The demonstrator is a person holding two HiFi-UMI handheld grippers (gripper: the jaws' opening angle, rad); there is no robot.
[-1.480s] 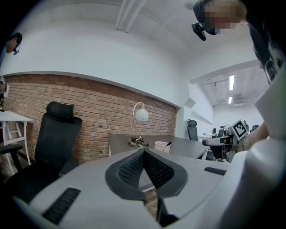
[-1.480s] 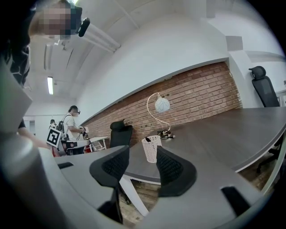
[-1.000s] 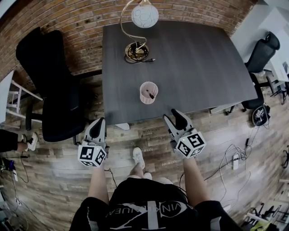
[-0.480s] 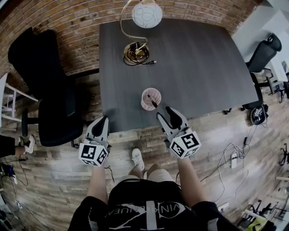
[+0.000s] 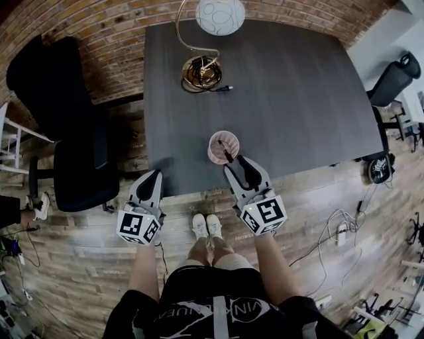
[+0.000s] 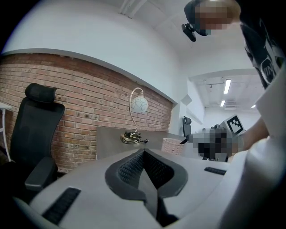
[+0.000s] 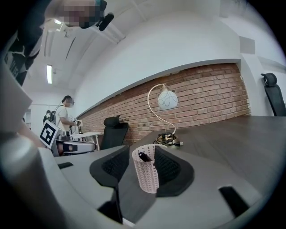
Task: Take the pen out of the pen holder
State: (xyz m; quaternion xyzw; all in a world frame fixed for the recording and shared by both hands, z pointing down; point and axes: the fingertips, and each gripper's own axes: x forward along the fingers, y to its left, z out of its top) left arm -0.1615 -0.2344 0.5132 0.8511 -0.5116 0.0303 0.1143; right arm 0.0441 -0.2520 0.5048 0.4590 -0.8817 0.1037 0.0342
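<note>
While both grippers are hovering close, the pen (image 7: 144,156) is sitting in the pen holder (image 7: 149,175).
The left gripper (image 5: 153,175) is pressing its jaws together, empty; the right gripper (image 5: 240,164) is holding its jaws spread, framing the pink holder just beyond.

white lettering on the person's black shirt (image 5: 213,311), too distorted to read.

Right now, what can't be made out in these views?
Pen: only its dark top shows; the pen holder wall hides the rest, head and right gripper views.
Lamp shade: top cut off by head view's upper edge.
Distant person, right gripper view: too small for detail.
</note>
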